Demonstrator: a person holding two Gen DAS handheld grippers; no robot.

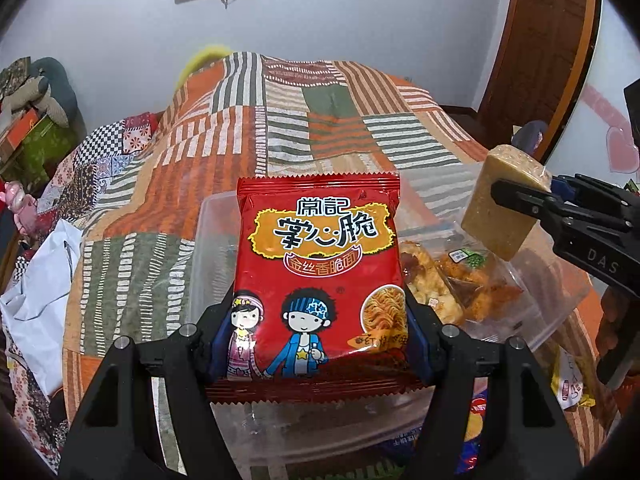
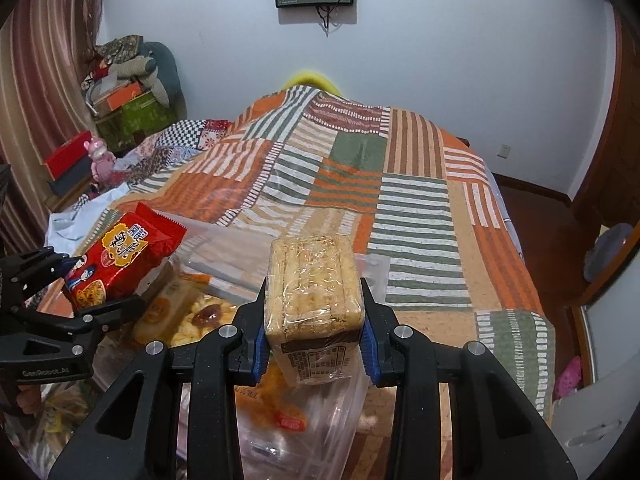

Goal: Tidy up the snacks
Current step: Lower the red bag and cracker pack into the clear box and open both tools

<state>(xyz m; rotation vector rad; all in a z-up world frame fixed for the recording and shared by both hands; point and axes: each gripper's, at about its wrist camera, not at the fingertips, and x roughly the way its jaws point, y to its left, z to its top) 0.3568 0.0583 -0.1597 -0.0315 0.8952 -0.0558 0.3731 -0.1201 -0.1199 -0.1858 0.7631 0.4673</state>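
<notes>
My left gripper [image 1: 318, 340] is shut on a red crispy-noodle packet [image 1: 318, 264] and holds it upright above a clear plastic box [image 1: 212, 240]. My right gripper [image 2: 314, 320] is shut on a tan wrapped cake bar [image 2: 314, 284], also held above the box [image 2: 224, 240]. The bar [image 1: 504, 204] and right gripper [image 1: 516, 196] show at the right of the left wrist view. The red packet [image 2: 120, 256] and left gripper [image 2: 92, 292] show at the left of the right wrist view. Wrapped snacks [image 1: 460, 284] lie inside the box.
The box rests on a bed with an orange, green and white patchwork cover [image 2: 380, 184]. More snack packets [image 1: 572, 380] lie beside the box. Boxes and soft toys [image 2: 128, 92] are piled at the far left. A wooden door [image 1: 540, 52] stands at the right.
</notes>
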